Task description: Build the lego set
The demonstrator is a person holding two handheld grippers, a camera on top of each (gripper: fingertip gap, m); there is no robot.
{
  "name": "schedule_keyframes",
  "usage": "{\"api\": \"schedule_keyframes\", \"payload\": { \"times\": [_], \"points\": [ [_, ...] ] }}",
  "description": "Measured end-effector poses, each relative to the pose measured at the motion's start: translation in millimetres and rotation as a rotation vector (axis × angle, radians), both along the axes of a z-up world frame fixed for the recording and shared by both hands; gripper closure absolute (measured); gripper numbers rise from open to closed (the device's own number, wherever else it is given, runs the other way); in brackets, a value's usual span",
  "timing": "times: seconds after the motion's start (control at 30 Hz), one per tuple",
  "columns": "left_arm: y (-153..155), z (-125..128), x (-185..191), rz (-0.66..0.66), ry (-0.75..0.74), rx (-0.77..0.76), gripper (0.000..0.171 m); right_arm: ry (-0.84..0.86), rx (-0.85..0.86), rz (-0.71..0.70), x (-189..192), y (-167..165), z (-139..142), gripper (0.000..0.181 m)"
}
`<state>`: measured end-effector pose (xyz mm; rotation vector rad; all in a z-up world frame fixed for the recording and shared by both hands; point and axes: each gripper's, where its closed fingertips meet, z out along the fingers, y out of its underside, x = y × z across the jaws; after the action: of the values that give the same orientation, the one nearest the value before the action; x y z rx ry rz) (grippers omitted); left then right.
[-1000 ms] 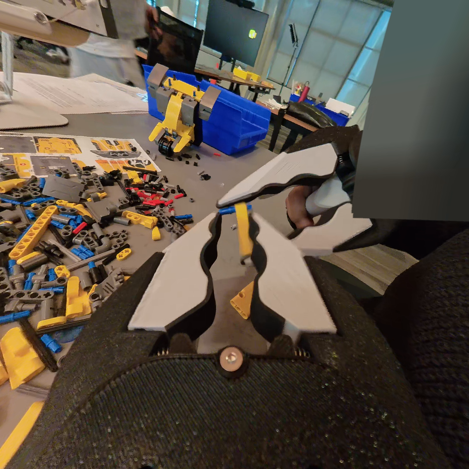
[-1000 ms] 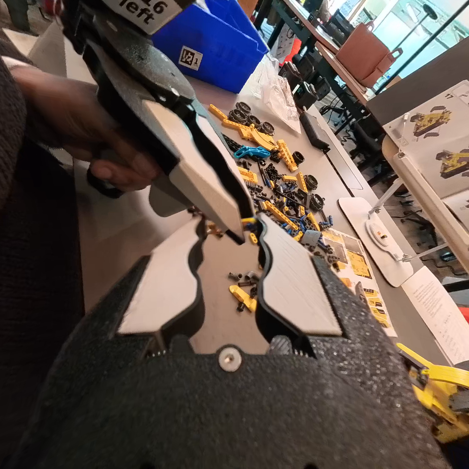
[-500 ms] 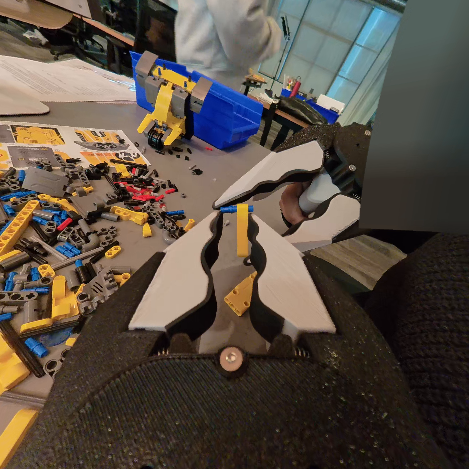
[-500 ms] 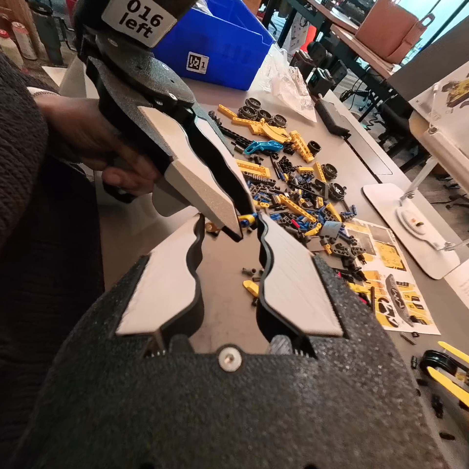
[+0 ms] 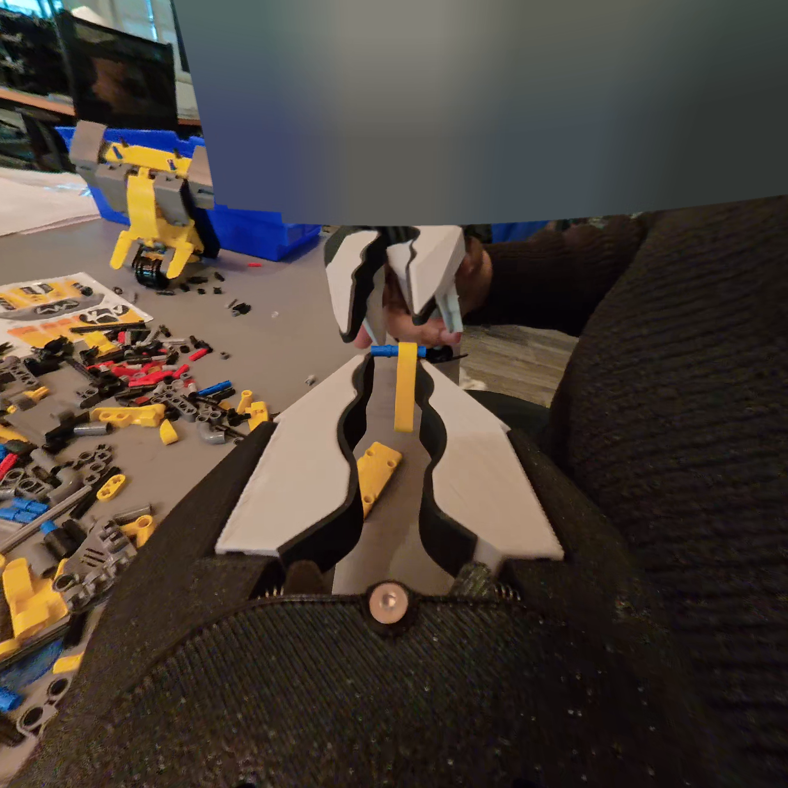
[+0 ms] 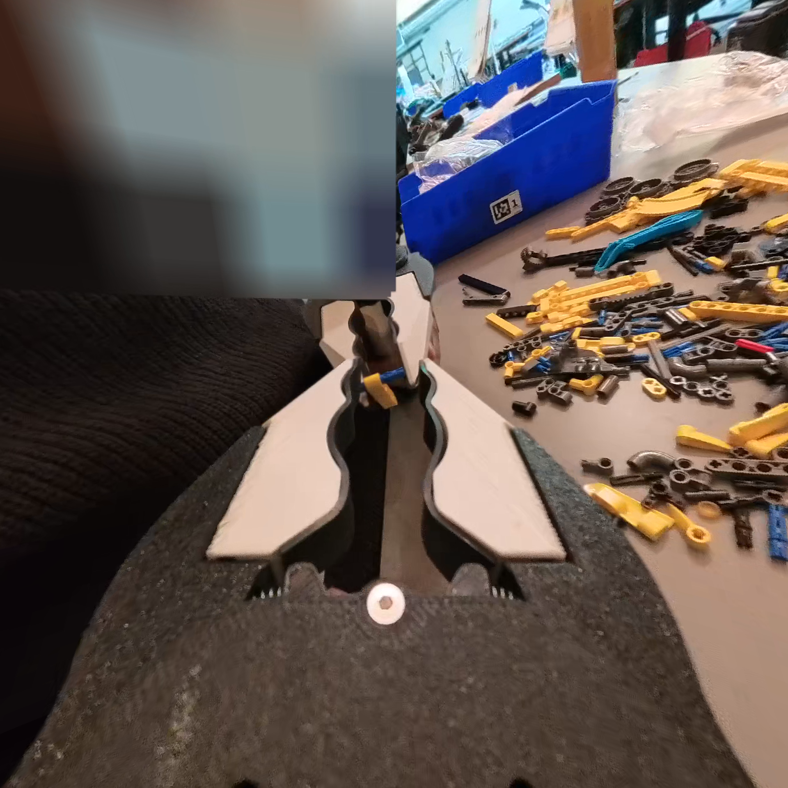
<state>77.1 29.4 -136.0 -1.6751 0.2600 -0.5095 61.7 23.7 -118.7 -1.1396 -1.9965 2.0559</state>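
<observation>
My left gripper [image 5: 395, 357] is shut on a short blue pin [image 5: 386, 350] that carries a thin yellow beam [image 5: 404, 390]. The beam hangs back between the fingers, above the grey table [image 5: 273, 341]. My right gripper [image 5: 386, 330] points at it from the far side, tip to tip, just above the pin. In the right wrist view, my right gripper [image 6: 389, 367] has its jaws a little apart, around the yellow beam's end [image 6: 378, 389] and the blue pin [image 6: 393, 375]. The left gripper's fingers [image 6: 415, 328] show just beyond.
A yellow angled panel [image 5: 375, 473] lies on the table under my left gripper. Loose Lego parts [image 5: 106, 405] and a sticker sheet [image 5: 64, 307] lie to the left. A part-built yellow and grey model [image 5: 145, 204] leans on a blue bin [image 5: 256, 239]. The bin [image 6: 511, 183] and parts [image 6: 639, 341] also show in the right wrist view. The grippers are tip to tip, or close to it.
Both grippers have swung round to face each other tip to tip. The right gripper's jaws have narrowed around the pin end. The left gripper still holds the pin and beam.
</observation>
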Motion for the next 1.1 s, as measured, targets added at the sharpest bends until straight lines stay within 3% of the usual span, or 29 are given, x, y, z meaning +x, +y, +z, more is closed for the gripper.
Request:
{"api": "schedule_keyframes", "payload": {
  "times": [0.6,1.1],
  "points": [
    [-6.1,6.4,7.4,-0.116,-0.126,-0.001,0.158,0.029,-0.106,0.088,7.7,-8.8,-4.4,0.155],
    [-9.1,-10.5,17.5,-0.181,-0.102,-0.129,0.164,-0.002,-0.025,0.134,17.8,-11.8,-21.4,0.160]
  ]
}}
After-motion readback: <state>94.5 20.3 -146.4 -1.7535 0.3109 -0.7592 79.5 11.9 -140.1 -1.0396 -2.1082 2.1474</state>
